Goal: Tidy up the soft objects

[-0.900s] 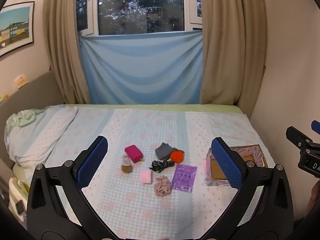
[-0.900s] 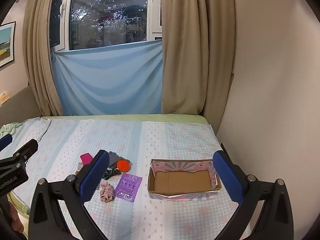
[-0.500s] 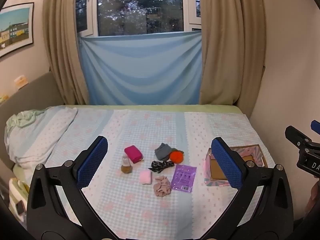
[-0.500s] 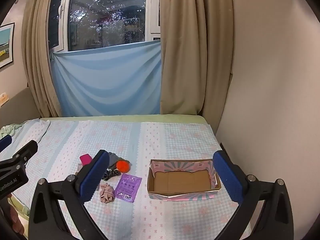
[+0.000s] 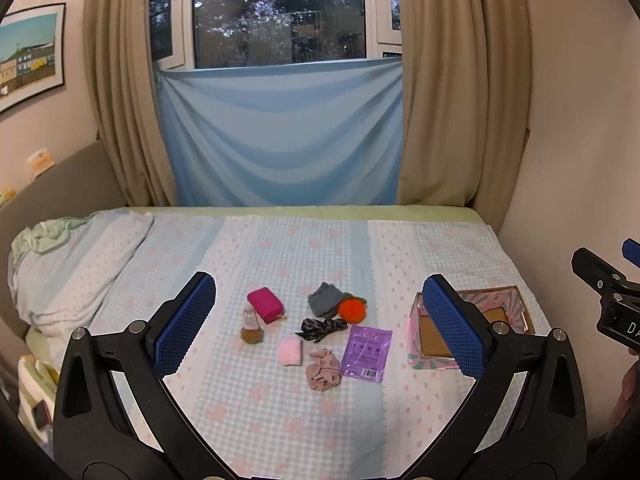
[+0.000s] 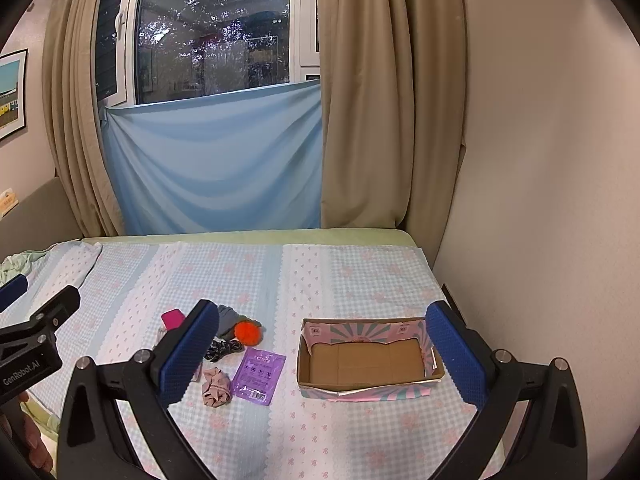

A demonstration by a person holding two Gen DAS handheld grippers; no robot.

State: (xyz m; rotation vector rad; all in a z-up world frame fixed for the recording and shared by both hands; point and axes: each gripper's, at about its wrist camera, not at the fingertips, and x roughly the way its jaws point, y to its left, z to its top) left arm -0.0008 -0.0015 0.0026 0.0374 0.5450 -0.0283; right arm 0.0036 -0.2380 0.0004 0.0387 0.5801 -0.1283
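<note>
Small items lie on the bed: a magenta pouch (image 5: 264,304), a grey cloth (image 5: 323,299), an orange pompom (image 5: 352,311), a dark patterned scrunchie (image 5: 320,327), a pink puff (image 5: 289,351), a beige scrunchie (image 5: 322,370), a purple sachet (image 5: 367,352) and a small amber bottle (image 5: 251,329). An empty pink-patterned cardboard box (image 6: 368,360) sits to their right. My left gripper (image 5: 320,324) is open and empty, held above and in front of the items. My right gripper (image 6: 324,354) is open and empty, in front of the box.
A pillow (image 5: 76,264) lies at the bed's left end. A wall (image 6: 540,200) runs along the bed's right side. Curtains and a blue cloth (image 5: 280,136) hang behind the bed. The bed's near edge is below both grippers.
Both grippers have drifted slightly; the view has barely shifted. Nothing on the bed has moved.
</note>
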